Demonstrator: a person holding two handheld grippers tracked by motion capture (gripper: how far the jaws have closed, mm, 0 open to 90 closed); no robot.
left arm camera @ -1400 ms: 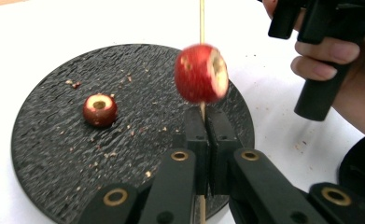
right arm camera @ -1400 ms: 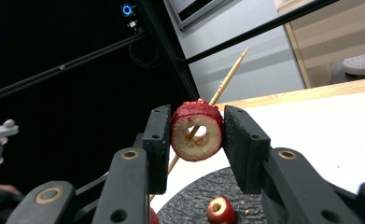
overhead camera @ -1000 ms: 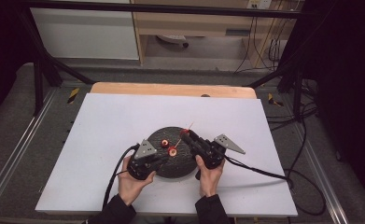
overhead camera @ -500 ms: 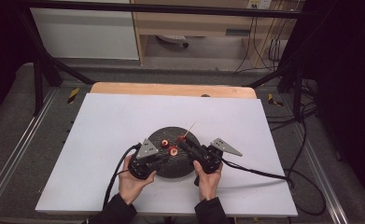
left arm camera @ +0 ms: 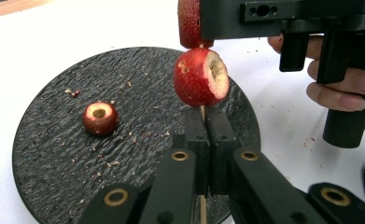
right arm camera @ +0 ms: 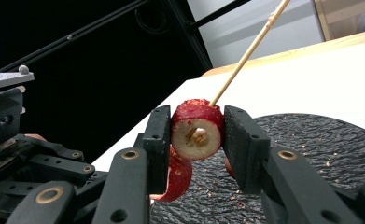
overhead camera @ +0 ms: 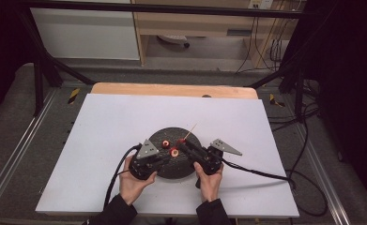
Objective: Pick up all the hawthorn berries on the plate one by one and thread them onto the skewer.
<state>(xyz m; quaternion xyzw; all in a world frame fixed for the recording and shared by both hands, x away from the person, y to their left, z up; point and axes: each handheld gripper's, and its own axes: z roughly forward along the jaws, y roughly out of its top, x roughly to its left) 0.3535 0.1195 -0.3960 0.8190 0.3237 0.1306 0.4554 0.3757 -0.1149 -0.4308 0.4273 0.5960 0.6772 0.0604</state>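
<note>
Two tools closed | left tool (left arm camera: 203,126): clamps skewer (left arm camera: 202,112) | right tool (right arm camera: 196,135): grips cored red fruit (right arm camera: 197,132)

One fruit (left arm camera: 100,118) on plate (left arm camera: 54,154), left of skewer (left arm camera: 202,113)

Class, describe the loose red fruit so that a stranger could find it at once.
Start at the round black plate on the white table. The loose fruit lies alone on the plate, cored hole up. The other two fruits sit threaded on a skewer.

Thin wooden skewer (right arm camera: 245,53) tilted, piercing two red cored fruits (left arm camera: 200,77), third cored fruit (left arm camera: 100,118) lying on dark round plate (left arm camera: 45,154)
</note>
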